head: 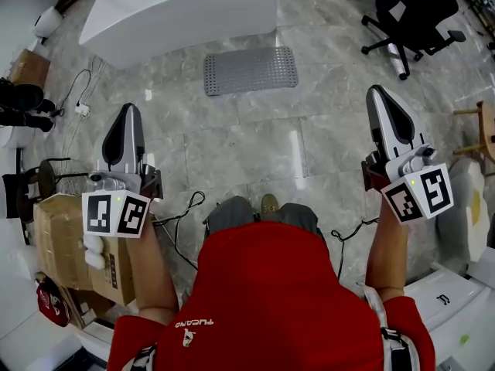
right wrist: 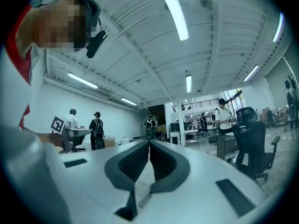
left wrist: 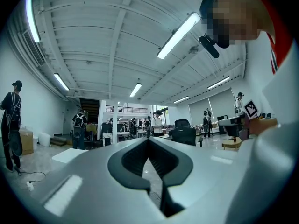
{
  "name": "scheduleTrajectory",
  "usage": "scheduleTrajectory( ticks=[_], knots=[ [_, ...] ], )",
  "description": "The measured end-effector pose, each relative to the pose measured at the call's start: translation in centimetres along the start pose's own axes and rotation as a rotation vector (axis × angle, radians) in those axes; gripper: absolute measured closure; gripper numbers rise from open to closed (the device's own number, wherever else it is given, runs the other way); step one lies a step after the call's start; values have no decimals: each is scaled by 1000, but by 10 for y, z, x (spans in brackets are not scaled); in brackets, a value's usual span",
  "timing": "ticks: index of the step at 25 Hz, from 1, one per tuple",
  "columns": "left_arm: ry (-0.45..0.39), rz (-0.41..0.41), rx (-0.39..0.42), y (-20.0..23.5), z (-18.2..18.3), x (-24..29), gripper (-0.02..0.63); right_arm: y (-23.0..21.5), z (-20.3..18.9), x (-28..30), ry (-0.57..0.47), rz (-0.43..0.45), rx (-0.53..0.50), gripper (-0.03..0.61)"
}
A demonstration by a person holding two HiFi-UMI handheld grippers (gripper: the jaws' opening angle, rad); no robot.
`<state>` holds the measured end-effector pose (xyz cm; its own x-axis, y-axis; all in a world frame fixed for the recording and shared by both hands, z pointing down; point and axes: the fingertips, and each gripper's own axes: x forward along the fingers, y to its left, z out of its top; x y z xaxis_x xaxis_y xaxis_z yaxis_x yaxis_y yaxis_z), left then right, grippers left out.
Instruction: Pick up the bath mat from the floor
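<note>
A grey studded bath mat (head: 250, 70) lies flat on the marble floor, ahead of me and just in front of a white bathtub. My left gripper (head: 128, 113) is held up at the left, jaws shut and empty, well short of the mat. My right gripper (head: 380, 93) is raised at the right, also shut with nothing in it. In the left gripper view the left gripper (left wrist: 148, 140) points across the room, tips together. The right gripper (right wrist: 149, 143) in its own view does the same; the mat shows in neither gripper view.
The white bathtub (head: 178, 10) stands behind the mat. A black office chair (head: 412, 12) is at the back right. Cardboard boxes (head: 62, 238) and cables (head: 182, 211) lie at my left. A wooden stool (head: 481, 130) is at the right edge. Several people stand far off across the hall.
</note>
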<state>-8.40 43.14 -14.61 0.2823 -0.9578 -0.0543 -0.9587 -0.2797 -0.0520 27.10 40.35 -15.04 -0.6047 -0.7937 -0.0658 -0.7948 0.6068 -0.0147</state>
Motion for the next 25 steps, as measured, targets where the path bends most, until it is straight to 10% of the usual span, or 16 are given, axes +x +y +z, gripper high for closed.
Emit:
scheduleTrajectory(
  ticks=[25],
  knots=[
    [-5, 33, -23, 84, -32, 99, 609, -49, -11, 112, 18, -30, -50, 575]
  ],
)
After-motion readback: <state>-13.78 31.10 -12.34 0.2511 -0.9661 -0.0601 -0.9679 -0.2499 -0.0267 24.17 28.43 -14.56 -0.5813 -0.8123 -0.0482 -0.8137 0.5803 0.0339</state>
